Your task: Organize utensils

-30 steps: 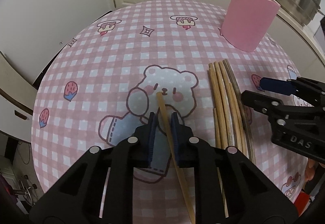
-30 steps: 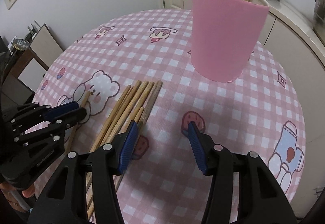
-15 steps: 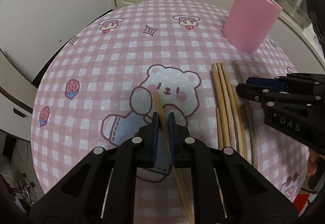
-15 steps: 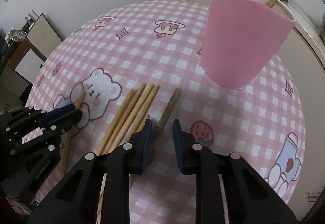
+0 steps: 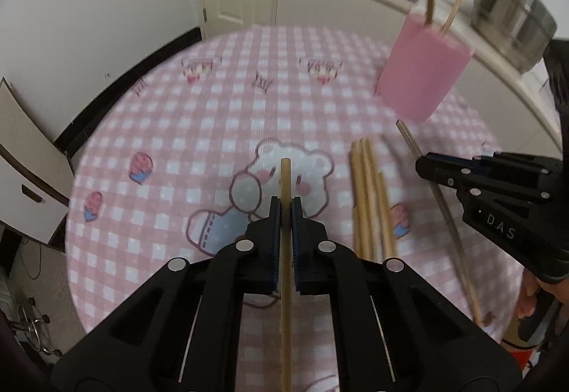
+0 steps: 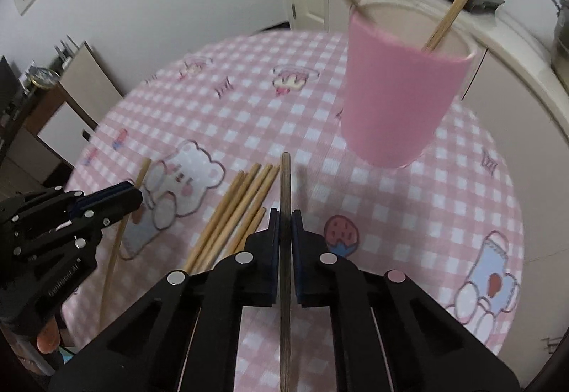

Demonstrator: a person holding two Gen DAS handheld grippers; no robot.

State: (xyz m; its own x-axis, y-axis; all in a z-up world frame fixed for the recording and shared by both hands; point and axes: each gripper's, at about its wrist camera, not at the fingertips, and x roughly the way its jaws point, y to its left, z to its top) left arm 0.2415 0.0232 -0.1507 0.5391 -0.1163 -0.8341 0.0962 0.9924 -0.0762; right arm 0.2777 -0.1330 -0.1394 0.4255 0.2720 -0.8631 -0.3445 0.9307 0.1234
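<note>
On the pink checked tablecloth [image 5: 220, 128] we saw a pink cup [image 6: 402, 96] at 1 o'clock, loose chopsticks [image 6: 234, 210] between us. Our left gripper [image 5: 283, 210] clamped a pale chopstick [image 5: 285, 178]; our right gripper [image 6: 283, 217] pinched a dark chopstick [image 6: 284, 178], both pointing 12 o'clock.

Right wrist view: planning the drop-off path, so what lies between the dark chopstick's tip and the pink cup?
Only bare checked tablecloth lies between the dark chopstick and the pink cup, in the right wrist view.
</note>
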